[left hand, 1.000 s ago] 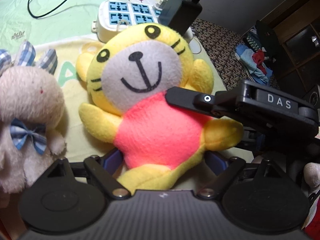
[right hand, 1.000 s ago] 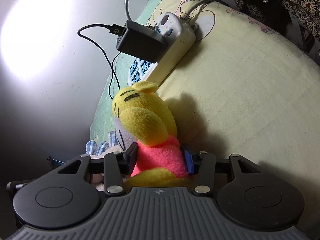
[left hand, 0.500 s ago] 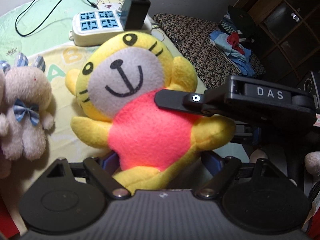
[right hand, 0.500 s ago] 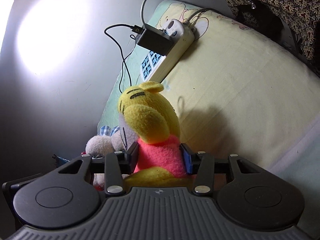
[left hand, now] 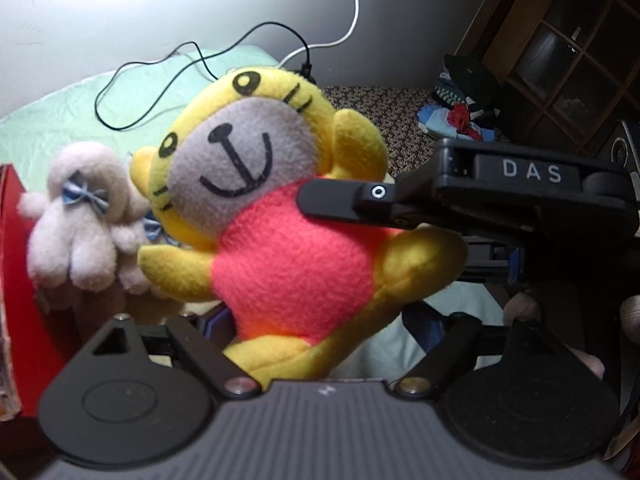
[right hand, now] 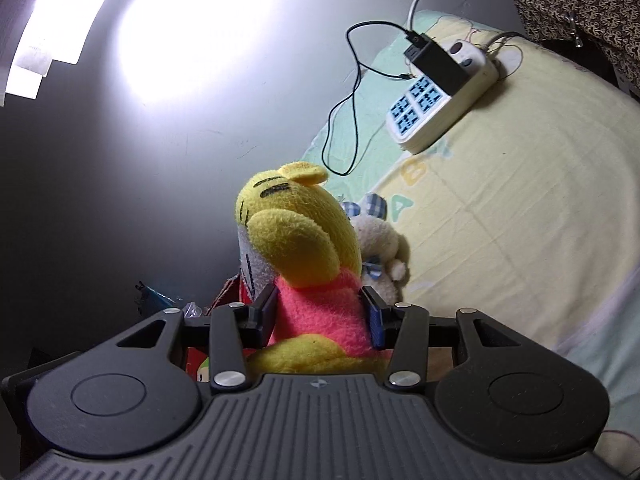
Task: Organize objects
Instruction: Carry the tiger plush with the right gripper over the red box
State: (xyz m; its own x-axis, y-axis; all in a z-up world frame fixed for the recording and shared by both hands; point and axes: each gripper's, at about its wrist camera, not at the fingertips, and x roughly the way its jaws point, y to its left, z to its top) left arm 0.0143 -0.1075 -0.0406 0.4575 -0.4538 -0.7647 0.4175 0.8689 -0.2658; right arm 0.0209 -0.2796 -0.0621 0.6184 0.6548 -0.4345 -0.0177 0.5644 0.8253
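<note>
A yellow plush tiger (left hand: 276, 216) with a pink shirt and grey face hangs in the air above the bed. My right gripper (right hand: 320, 314) is shut on its pink body, one pad on each side; the tiger (right hand: 296, 240) faces left in that view. The right gripper's finger (left hand: 344, 200) also shows in the left wrist view, pressed across the tiger's chest. My left gripper (left hand: 324, 326) stands open around the tiger's lower body, its blue pads apart from the plush. A white plush lamb (left hand: 84, 220) with blue checked bows lies behind the tiger; it also shows in the right wrist view (right hand: 380, 240).
A cream power strip (right hand: 440, 108) with a black adapter and cables lies on the yellow-green bedsheet (right hand: 540, 200) near the wall. A red box (left hand: 16, 280) stands at the left edge. Clothes (left hand: 456, 116) and dark wooden shelves (left hand: 560, 40) are at the far right.
The tiger, held in my right gripper, has risen off the bed and away from the power strip. The lamb and the bed now look farther off. The red box has come into view.
</note>
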